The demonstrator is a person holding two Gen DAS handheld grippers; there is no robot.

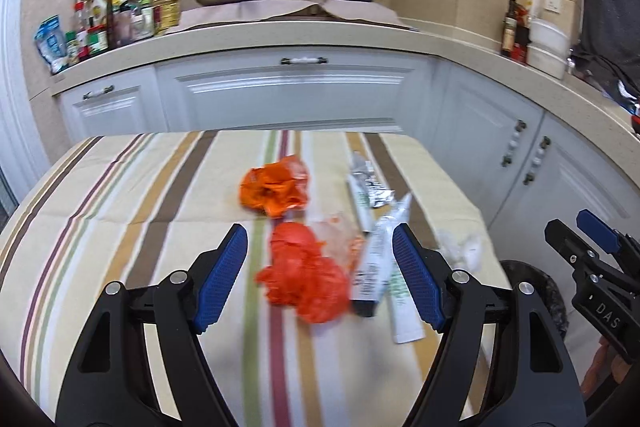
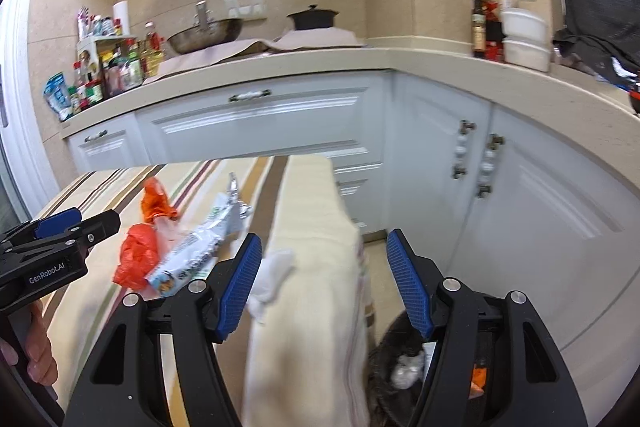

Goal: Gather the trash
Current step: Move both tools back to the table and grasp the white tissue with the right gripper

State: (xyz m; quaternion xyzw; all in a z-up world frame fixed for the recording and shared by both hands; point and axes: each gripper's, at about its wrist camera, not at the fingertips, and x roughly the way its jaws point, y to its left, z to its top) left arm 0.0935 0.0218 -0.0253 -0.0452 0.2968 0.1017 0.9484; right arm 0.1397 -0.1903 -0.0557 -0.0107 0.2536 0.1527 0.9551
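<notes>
While both grippers hang above the striped tablecloth (image 1: 120, 195), I see the left gripper (image 1: 320, 275) with its blue pads spread wide and nothing between them but air, over a crumpled red plastic bag (image 1: 308, 279). An orange wrapper (image 1: 276, 189) lies just beyond it, with white tubes (image 1: 380, 267) and a silver foil wrapper (image 1: 370, 181) to the right. My right gripper (image 2: 324, 283) also stands open and empty, at the table's edge beside a wad of white tissue (image 2: 272, 275). A dark trash bin (image 2: 404, 367) sits on the floor below, already holding scraps.
</notes>
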